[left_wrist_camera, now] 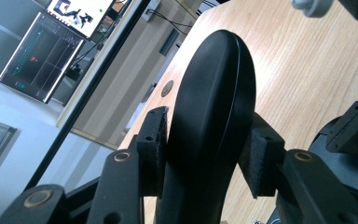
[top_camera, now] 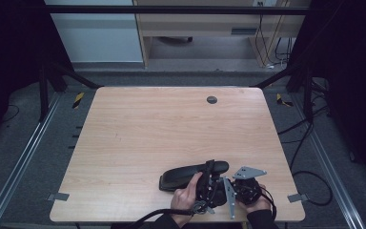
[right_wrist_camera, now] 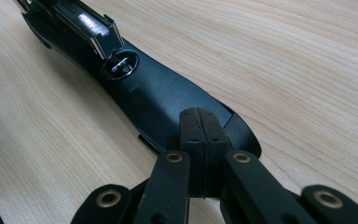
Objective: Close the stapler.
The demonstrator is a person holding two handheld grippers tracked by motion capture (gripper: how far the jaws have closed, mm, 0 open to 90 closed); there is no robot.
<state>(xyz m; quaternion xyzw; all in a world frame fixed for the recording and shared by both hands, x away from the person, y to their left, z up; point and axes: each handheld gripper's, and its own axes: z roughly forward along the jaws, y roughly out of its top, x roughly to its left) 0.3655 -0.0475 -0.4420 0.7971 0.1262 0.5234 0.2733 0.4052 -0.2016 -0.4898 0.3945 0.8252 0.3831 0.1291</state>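
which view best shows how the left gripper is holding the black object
The left gripper view: both pads press the sides of the long black object. The high view shows the left gripper partly behind the hand. The right gripper view shows the object's surface and metal fitting.

A long black plastic stapler with a smooth rounded top (top_camera: 193, 174) lies near the front edge of the light wooden table (top_camera: 147, 133), right of its middle. Its shiny metal staple channel (right_wrist_camera: 91, 25) and a round metal fitting (right_wrist_camera: 120, 65) are exposed.
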